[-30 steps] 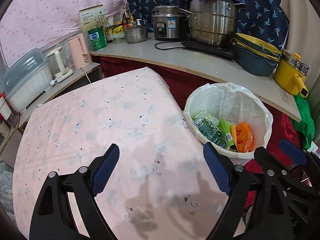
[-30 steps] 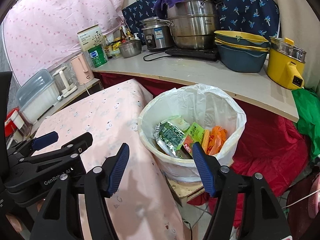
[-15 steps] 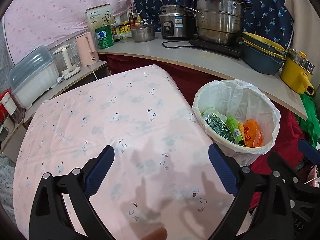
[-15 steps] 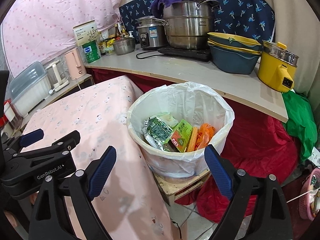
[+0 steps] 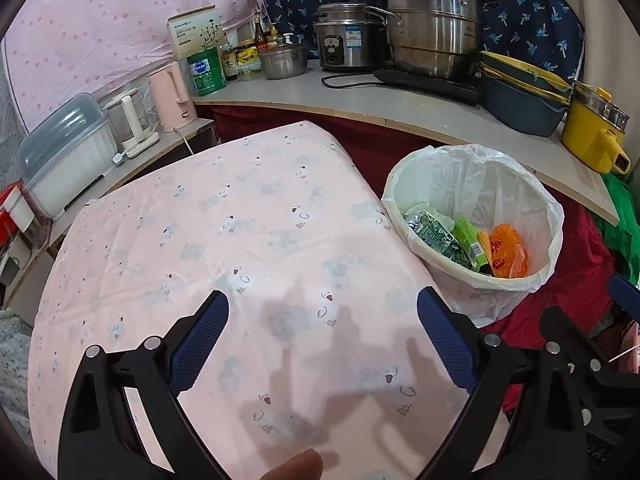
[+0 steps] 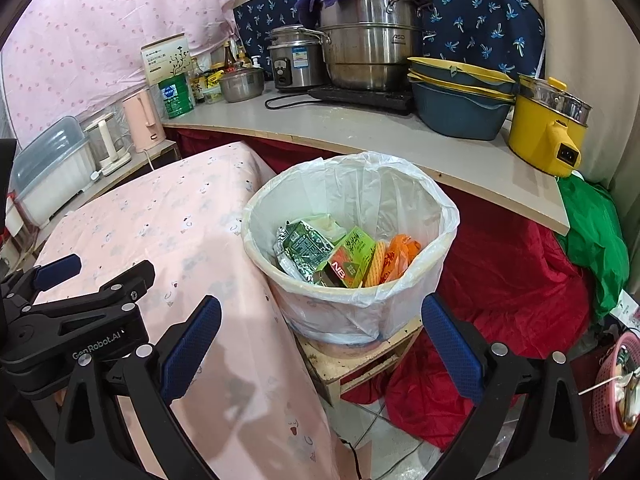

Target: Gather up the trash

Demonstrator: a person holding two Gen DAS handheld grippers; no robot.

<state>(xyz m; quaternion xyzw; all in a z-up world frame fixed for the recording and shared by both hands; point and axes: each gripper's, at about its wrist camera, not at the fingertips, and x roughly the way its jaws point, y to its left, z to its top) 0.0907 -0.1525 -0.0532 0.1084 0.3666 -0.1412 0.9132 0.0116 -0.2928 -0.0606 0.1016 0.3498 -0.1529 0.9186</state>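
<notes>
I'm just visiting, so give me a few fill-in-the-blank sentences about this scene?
1. The trash bin is lined with a ____ plastic bag.
2. Both the left gripper and the right gripper are ____.
3. The tablecloth is ____.

Missing words: white; open; pink

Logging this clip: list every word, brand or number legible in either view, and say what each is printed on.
"GenRobot.AI": on the left gripper body, seen from the right wrist view.
"ASD": on the steel steamer pot.
"NB": on the green carton in the trash bin.
Too small or blurred: green can, white box, rice cooker sticker, green foil wrapper, orange bag.
</notes>
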